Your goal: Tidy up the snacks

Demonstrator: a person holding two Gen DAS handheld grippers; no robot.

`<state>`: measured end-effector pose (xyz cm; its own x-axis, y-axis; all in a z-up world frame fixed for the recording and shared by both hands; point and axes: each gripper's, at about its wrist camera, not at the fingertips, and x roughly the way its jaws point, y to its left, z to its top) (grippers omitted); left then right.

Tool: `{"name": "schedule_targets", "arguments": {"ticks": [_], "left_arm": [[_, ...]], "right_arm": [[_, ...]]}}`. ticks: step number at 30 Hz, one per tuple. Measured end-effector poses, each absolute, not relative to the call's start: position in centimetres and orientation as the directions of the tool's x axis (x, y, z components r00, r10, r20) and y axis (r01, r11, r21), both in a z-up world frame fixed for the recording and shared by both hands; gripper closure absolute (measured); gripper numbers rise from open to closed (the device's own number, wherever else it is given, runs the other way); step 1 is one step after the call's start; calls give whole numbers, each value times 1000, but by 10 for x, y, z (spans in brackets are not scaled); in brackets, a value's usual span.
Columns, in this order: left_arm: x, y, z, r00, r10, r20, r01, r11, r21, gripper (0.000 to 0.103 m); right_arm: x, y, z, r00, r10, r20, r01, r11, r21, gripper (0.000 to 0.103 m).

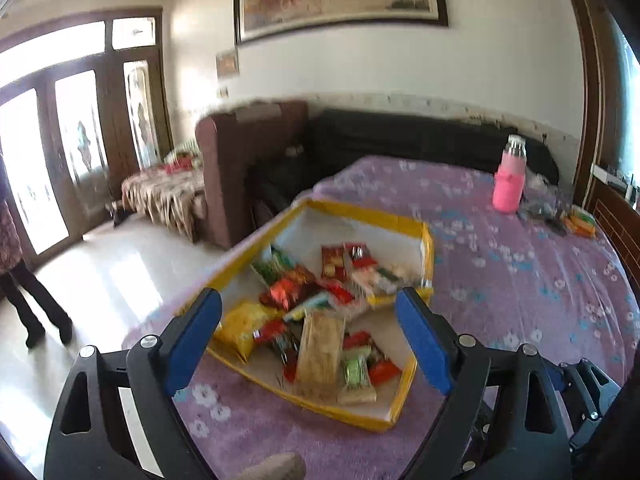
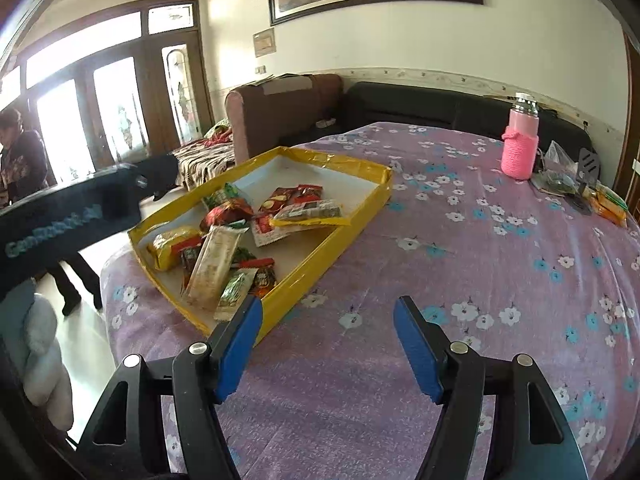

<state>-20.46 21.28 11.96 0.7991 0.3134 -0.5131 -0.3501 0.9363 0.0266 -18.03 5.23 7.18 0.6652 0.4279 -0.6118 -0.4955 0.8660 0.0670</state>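
A shallow yellow-rimmed tray (image 1: 360, 216) lies on the purple flowered bed; it also shows in the right wrist view (image 2: 344, 232). Several snack packets lie in it, among them a long beige bar (image 1: 320, 356) (image 2: 214, 268), a yellow bag (image 1: 244, 328) (image 2: 172, 246) and red packets (image 1: 288, 292) (image 2: 226, 212). My left gripper (image 1: 310, 322) is open and empty, hovering above the tray's near end. My right gripper (image 2: 328, 330) is open and empty above the bedspread, just right of the tray's near corner.
A pink bottle (image 1: 509, 176) (image 2: 520, 140) stands at the far right of the bed, beside bags and more snack packets (image 2: 610, 204). A brown armchair (image 2: 276, 112) and black sofa (image 2: 440, 104) stand behind. A person (image 2: 24, 160) stands left near the doors.
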Motion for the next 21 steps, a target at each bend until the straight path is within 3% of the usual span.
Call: {"name": "schedule_targets", "arguments": {"ticks": [10, 21], "left_arm": [[-201, 202, 105, 770, 307, -559, -326, 943, 69, 13], [-191, 207, 90, 742, 228, -630, -280, 960, 17, 13]], "right_arm": [[-189, 64, 63, 648, 435, -626, -530, 847, 40, 33], [-186, 57, 61, 643, 441, -627, -507, 858, 84, 33]]}}
